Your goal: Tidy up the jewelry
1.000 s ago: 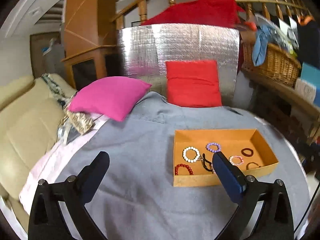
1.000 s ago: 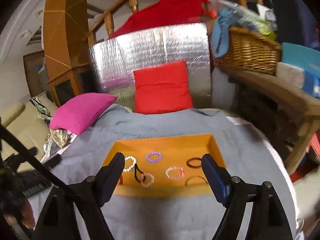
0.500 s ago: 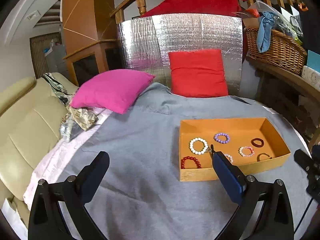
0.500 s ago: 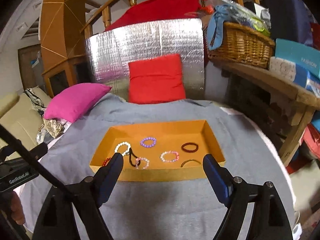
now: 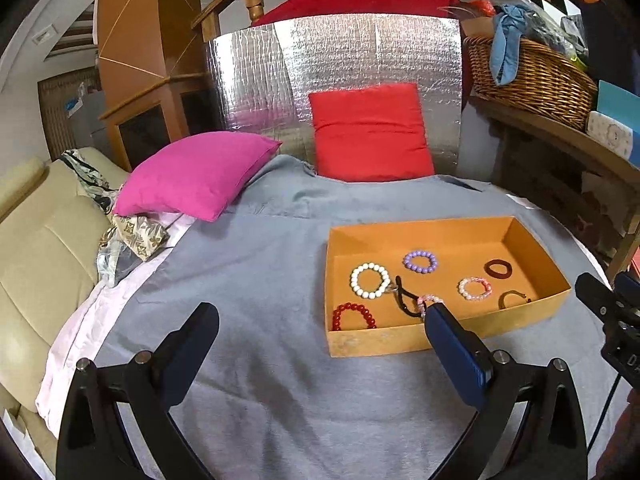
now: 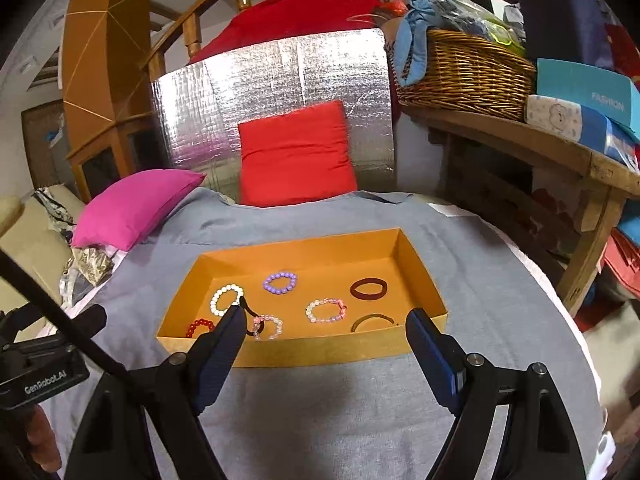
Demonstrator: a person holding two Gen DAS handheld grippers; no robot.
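An orange tray (image 5: pixel 400 340) (image 6: pixel 320 350) lies on a grey cloth (image 5: pixel 260 280) and holds several bracelets: white beads (image 5: pixel 370 280) (image 6: pixel 224 300), purple beads (image 5: pixel 420 261) (image 6: pixel 281 282), red beads (image 5: pixel 354 316), pink beads (image 5: pixel 475 289) (image 6: pixel 326 311), a dark brown band (image 5: pixel 498 269) (image 6: pixel 368 289) and a black cord (image 5: pixel 404 300). My left gripper (image 5: pixel 320 316) is open and empty, near the tray's left front corner. My right gripper (image 6: pixel 326 322) is open and empty, just short of the tray's front wall.
A pink pillow (image 5: pixel 196 172) and a red pillow (image 5: pixel 370 132) lean at the back, before a silver foil panel (image 5: pixel 340 60). A beige sofa (image 5: pixel 36 248) lies left. A wooden shelf (image 6: pixel 520 136) with a wicker basket (image 6: pixel 460 68) and boxes stands right.
Both grippers have come down and closer to the tray, which now looms larger in both views. Both stay open.
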